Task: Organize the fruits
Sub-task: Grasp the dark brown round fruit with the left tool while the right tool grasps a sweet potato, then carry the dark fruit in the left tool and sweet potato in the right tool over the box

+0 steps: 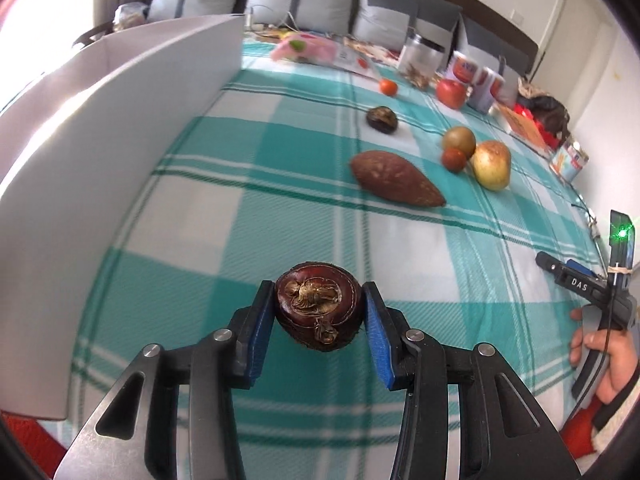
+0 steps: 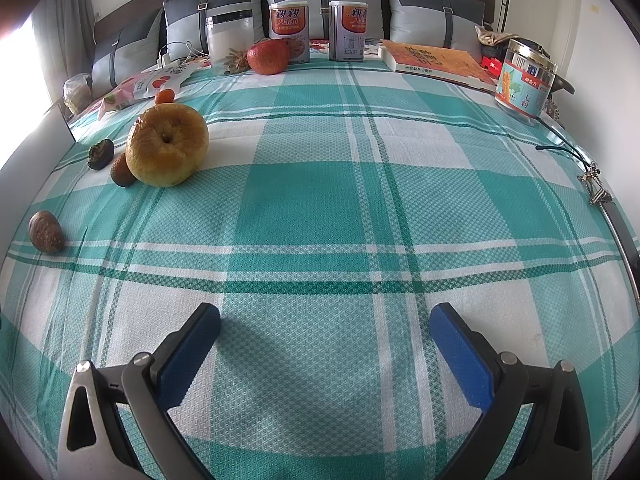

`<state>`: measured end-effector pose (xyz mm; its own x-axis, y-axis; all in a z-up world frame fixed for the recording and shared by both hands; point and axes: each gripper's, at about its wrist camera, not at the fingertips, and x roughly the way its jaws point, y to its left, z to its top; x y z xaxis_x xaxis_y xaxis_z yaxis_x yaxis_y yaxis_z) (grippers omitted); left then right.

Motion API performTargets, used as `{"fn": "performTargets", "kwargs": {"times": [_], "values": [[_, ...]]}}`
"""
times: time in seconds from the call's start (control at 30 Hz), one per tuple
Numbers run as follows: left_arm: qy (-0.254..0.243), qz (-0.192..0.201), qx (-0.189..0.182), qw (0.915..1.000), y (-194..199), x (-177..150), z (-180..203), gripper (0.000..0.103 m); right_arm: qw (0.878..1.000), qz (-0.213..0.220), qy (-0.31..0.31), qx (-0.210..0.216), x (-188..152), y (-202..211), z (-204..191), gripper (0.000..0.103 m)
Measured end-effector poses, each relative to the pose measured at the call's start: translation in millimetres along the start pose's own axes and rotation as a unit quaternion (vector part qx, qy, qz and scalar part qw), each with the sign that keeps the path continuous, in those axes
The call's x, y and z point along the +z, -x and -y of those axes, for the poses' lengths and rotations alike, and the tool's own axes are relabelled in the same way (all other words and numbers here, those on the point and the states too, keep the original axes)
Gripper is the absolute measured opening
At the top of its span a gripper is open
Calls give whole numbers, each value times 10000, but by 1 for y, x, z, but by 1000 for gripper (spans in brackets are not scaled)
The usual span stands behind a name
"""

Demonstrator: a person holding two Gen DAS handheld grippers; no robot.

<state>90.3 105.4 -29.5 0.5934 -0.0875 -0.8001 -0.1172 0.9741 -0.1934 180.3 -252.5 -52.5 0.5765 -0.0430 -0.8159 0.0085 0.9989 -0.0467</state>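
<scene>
Teal plaid bedspread (image 1: 280, 152); sweet potato (image 1: 394, 178), pear (image 1: 491, 164) at one o'clock, white board (image 1: 100, 152) at ten. Left gripper (image 1: 319, 322) pinching dark chestnut-like fruit (image 1: 319, 312); right gripper (image 2: 325, 334) spread, empty.

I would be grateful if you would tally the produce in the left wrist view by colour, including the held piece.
Dark brown round fruit: 2
Brown oblong piece: 1
Red or orange fruit: 3
Green-brown fruit: 1
Yellow fruit: 1
Total: 8
</scene>
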Motion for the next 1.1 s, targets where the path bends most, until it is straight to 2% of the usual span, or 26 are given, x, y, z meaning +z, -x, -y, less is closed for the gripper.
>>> {"fn": "performTargets", "kwargs": {"times": [0.1, 0.13, 0.2, 0.3, 0.37, 0.43, 0.53, 0.6, 0.67, 0.7, 0.73, 0.8, 0.87, 0.93, 1.0, 1.1], "values": [[85, 69, -80, 9999, 6, -11, -15, 44, 9999, -20, 84, 77, -1, 3, -3, 101], [71, 98, -96, 9999, 8, -14, -18, 44, 9995, 11, 185, 247, -2, 9, -9, 94], [26, 157, -109, 9998, 12, -22, -22, 44, 9966, 53, 324, 759, -2, 20, -25, 87], [141, 98, -176, 9997, 11, -25, -28, 44, 9793, -169, 922, 1792, 14, 32, -83, 84], [211, 113, -216, 9995, 11, -22, -30, 44, 9661, -280, 1515, 2073, 28, 36, -127, 82], [222, 179, -263, 9992, 13, -20, -32, 44, 9503, -398, 2264, 2100, 43, 35, -182, 82], [164, 195, -250, 9994, 14, -21, -33, 44, 9290, -535, 3157, 1859, 58, 22, -250, 81], [140, 161, -214, 9995, 14, -22, -34, 44, 9217, -750, 3394, 1723, 64, 8, -276, 77], [107, 121, -142, 9998, 13, -23, -35, 44, 9162, -1034, 3560, 1524, 68, -9, -298, 64], [49, 96, -57, 9999, 12, -23, -34, 44, 9135, -1206, 3592, 1484, 69, -16, -301, 49], [17, 84, -4, 10000, 12, -23, -33, 44, 9132, -1329, 3570, 1450, 70, -21, -301, 46], [-35, 42, 80, 10000, 10, -23, -33, 44, 9200, -1251, 3444, 1387, 71, -18, -299, 46], [-64, -28, 146, 9999, 6, -23, -33, 44, 9325, -1241, 2967, 1642, 73, -8, -284, 45], [-69, -114, 199, 9997, 1, -24, -34, 44, 9384, -1314, 2553, 1920, 72, 1, -266, 45], [-102, -130, 242, 9996, 0, -24, -32, 44, 9410, -1405, 2210, 2142, 67, 11, -250, 45], [-208, -138, 324, 9992, 0, -24, -29, 44, 9410, -1545, 2021, 2233, 59, 15, -237, 45]]}}
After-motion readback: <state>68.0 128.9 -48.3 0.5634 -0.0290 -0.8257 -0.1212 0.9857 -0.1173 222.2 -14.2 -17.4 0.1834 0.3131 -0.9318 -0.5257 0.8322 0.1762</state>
